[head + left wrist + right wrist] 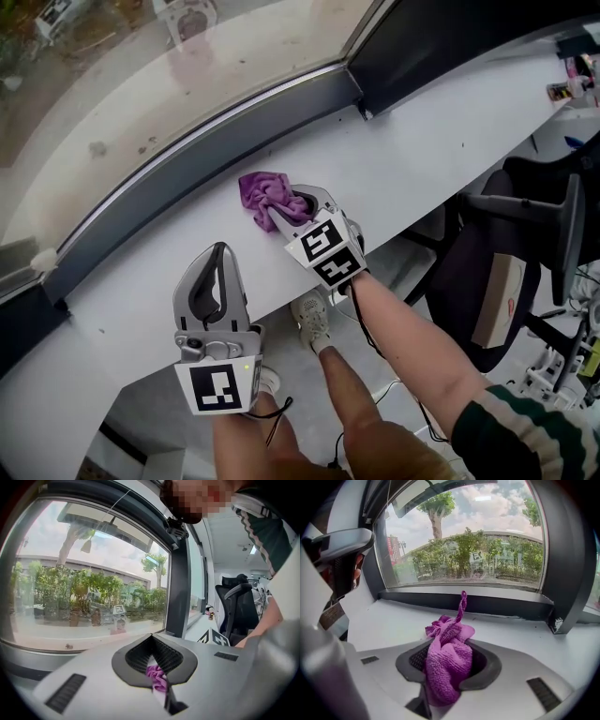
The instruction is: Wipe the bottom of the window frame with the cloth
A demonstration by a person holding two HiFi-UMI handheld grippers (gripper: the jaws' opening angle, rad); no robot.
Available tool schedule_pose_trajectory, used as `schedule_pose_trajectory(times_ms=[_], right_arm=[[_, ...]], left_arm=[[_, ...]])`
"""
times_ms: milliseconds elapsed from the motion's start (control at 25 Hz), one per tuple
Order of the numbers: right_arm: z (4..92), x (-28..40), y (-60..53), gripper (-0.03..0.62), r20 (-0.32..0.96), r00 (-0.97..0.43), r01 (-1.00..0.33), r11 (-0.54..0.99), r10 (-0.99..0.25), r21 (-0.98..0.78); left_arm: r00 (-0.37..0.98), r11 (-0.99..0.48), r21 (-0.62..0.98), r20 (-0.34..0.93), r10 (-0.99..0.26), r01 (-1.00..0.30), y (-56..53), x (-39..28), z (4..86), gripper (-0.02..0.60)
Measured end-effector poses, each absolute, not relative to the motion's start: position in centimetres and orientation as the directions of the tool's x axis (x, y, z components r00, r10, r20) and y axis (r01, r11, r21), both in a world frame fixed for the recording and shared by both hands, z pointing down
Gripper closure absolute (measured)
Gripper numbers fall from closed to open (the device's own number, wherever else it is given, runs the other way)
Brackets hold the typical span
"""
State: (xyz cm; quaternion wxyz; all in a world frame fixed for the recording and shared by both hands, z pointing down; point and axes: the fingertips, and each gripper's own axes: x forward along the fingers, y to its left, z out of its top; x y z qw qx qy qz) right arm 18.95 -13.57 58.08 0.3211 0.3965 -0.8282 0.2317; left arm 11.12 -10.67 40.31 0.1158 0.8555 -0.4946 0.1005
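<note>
HEAD VIEW
Cloth (267,192): purple, bunched, over the white counter (422,131), near the dark frame (206,150) but apart from it.
Cloth to jaws: one end is pinched in the right gripper (292,204); the rest bulges out past the jaw tips.
Cloth axis: runs on from the jaws, up and left toward the frame.
Right gripper pose: low over the counter, tips toward the frame, marker cube (326,251) at the rear; forearm (412,328) reaches in from lower right.
Left gripper (221,258): near the counter's front edge, well apart from the cloth, tips toward the frame, jaws together.
Chair (525,234): black, right of the counter.

LEFT GRIPPER VIEW
Left gripper (152,641): jaws closed tip to tip, nothing between them.
Cloth (157,674): a purple scrap showing through the gap behind the tips, lying beyond the jaws.
Frame (178,588): dark upright ahead, glass (93,583) to its left.

RIGHT GRIPPER VIEW
Right gripper (450,644): jaws clamped on the cloth (445,667), which fills the gap between the pads.
Cloth axis: upright in the jaws, with a thin twisted tail rising toward the frame's bottom rail (464,603).
Counter (393,620): white, between jaws and rail.
Left gripper (344,559): at the far left edge.
</note>
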Motion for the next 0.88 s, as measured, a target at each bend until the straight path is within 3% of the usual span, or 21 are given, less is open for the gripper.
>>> schedule_pose_trajectory(times_ms=[880], right_arm=[[58.1, 31.9, -17.3, 0.444, 0.701, -0.368, -0.889, 0.452, -0.611, -0.072]], left_arm=[[0.595, -0.583, 0.138, 0.296, -0.747, -0.8, -13.7, 19.9, 42.4, 0.575]])
